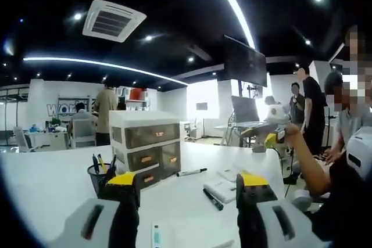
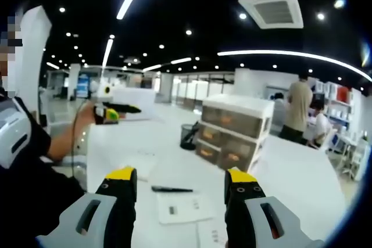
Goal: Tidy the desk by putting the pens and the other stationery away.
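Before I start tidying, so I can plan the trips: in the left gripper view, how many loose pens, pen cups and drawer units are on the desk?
Loose pens: 2
Mesh pen cup: 1
Drawer unit: 1
Total: 4

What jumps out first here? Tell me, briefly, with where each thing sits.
The white drawer unit with three translucent drawers stands on the white desk, a black mesh pen cup just beside it. Loose pens and small white pads lie scattered on the desk in front. Both yellow-tipped claws are open and empty: the left claw in the left gripper view, the right claw above a black pen.
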The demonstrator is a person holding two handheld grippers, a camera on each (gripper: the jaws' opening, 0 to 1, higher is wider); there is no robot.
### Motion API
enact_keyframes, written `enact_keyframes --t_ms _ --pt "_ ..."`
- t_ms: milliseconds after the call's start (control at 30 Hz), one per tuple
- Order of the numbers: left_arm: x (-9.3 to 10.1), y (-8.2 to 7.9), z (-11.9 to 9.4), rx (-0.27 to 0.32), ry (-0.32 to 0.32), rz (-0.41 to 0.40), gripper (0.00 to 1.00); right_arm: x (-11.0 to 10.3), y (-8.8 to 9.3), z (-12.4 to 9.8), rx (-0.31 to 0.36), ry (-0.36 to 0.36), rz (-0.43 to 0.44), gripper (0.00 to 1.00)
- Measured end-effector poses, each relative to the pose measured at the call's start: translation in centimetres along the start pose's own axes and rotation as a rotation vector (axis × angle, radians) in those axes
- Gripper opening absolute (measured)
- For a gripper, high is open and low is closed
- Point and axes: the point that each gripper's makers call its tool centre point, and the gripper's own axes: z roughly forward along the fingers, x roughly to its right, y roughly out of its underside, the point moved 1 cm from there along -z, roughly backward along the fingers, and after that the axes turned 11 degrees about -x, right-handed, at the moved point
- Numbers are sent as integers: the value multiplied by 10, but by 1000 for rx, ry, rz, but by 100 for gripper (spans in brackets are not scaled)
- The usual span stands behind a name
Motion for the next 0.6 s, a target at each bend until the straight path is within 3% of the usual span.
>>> enact_keyframes --t_ms 600 --pt "1 2 2 -8 9 -1 66 6 2 -7 10 18 18 58"
